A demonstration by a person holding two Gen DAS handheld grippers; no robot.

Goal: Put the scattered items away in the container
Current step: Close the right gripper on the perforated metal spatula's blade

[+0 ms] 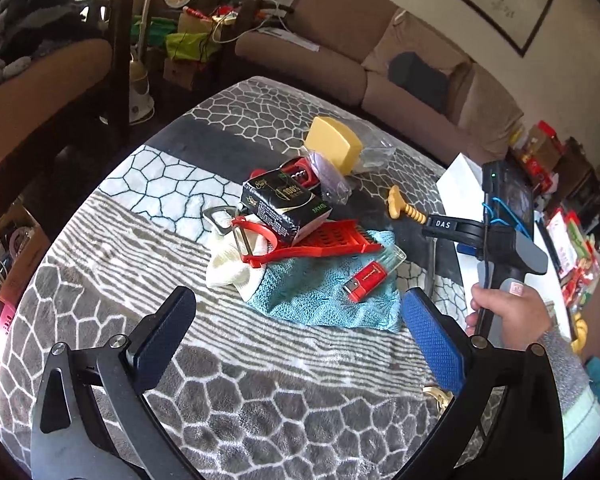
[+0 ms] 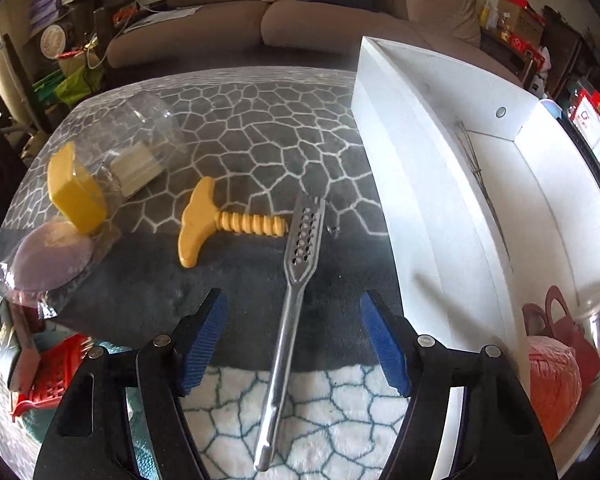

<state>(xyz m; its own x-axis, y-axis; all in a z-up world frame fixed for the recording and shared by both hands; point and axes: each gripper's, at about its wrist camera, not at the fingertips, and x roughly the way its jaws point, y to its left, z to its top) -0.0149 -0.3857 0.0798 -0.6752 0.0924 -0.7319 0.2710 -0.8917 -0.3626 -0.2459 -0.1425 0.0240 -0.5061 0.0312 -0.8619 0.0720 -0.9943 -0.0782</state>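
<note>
Right tongs (image 2: 292, 340) apart, straddling the perforated steel scraper (image 2: 292, 300) — untouched; white container (image 2: 420, 160) wall at three o'clock; left tongs (image 1: 296, 340) apart — empty.

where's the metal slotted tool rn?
Right wrist view: the metal tool lies on the blanket, centred between the open fingers of the right hand-held gripper. Its perforated head touches the yellow screw; the white box sits to its right.

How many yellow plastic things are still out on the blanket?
2: the yellow screw-shaped piece lies beside the metal tool's perforated head, and the yellow block sits far left inside clear packaging. The pile may hide more.
</note>
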